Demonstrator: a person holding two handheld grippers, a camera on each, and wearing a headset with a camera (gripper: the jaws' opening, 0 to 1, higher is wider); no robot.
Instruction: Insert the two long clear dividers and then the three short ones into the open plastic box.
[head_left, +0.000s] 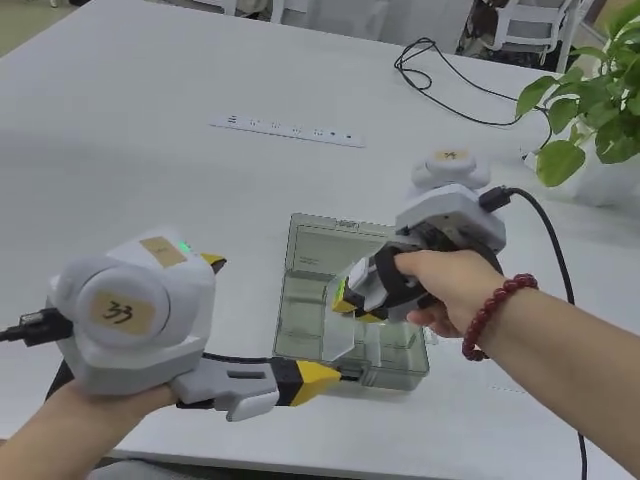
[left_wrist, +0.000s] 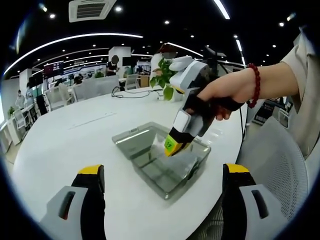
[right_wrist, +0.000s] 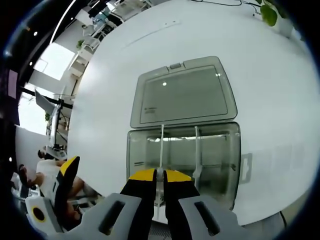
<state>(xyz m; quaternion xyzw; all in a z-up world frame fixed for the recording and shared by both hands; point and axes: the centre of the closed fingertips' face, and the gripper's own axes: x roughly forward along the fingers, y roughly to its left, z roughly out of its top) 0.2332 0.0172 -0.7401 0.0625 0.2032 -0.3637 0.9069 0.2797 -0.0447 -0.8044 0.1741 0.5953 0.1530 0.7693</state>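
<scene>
White desk (head_left: 150, 150), near edge: clear rectangular plastic box (right_wrist: 132, 155), lid laid open flat behind it. Right gripper (right_wrist: 160, 174) at the box's front wall, fingers pinched on one long clear divider (right_wrist: 162, 145) standing inside. A second long divider (right_wrist: 197, 150) stands parallel beside it. Left gripper (left_wrist: 163, 169) near the box, fingers wide, holding nothing.

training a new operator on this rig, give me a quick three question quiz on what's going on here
1. True or false: the left gripper has its fingers apart.
2. What is the right gripper shut on? A a screwdriver; B a long clear divider; C a cup.
3. Fill in: counting the held one, ___ long dividers show in the open plastic box.
Key: 1 true; 2 B; 3 two.
</scene>
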